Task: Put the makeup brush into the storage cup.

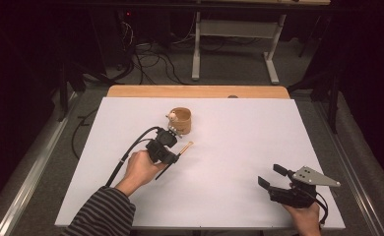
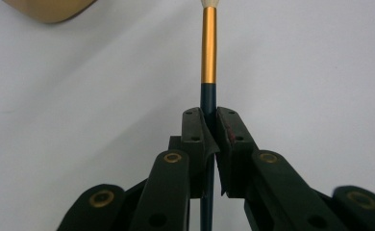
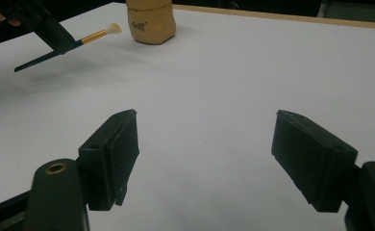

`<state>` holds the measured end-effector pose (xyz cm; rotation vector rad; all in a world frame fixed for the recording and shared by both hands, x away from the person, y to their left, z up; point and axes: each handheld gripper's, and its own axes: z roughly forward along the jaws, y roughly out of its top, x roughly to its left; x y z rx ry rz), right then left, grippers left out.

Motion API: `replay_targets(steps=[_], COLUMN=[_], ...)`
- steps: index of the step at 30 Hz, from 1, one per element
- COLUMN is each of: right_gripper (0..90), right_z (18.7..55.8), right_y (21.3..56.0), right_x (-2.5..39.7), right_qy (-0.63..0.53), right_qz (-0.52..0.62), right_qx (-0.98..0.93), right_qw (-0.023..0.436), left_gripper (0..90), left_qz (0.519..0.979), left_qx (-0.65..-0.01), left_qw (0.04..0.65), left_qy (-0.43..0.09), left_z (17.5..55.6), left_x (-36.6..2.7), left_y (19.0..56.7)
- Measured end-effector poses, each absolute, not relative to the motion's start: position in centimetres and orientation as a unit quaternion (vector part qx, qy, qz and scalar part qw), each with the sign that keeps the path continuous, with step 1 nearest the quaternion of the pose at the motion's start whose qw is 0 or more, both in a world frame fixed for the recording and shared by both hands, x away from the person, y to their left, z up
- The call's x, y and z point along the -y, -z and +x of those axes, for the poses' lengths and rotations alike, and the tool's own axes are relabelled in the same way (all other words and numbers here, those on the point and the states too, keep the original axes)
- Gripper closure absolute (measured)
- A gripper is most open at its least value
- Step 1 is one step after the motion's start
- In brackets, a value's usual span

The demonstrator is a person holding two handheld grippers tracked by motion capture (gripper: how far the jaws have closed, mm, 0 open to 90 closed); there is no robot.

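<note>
Brush (image 2: 208, 48), slender gold-and-dark handle

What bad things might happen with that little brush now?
The left gripper pinches the brush only on its thin dark handle, so it might slip or swivel between the jaws. The brush tip sits close to the tan cup, so a careless swing could bump the cup and tip it. The right gripper is open and far away, so it probably could not catch a dropped brush.
</note>
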<state>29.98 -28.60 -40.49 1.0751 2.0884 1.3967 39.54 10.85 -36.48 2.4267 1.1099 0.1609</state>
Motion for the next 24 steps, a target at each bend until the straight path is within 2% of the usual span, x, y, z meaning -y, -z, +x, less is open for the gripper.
replay_targets(steps=[24], right_gripper=[26.1], right_z=[30.0], right_y=[40.5], right_x=[28.5], right_qy=[-0.500], right_qz=[0.381], right_qx=[-0.752], right_qw=[0.198], left_gripper=[82.8], left_qz=[0.856], left_qx=[-0.392], left_qw=[0.325], left_qy=[-0.088], left_z=[38.6], left_x=[-11.7], left_y=[34.8])
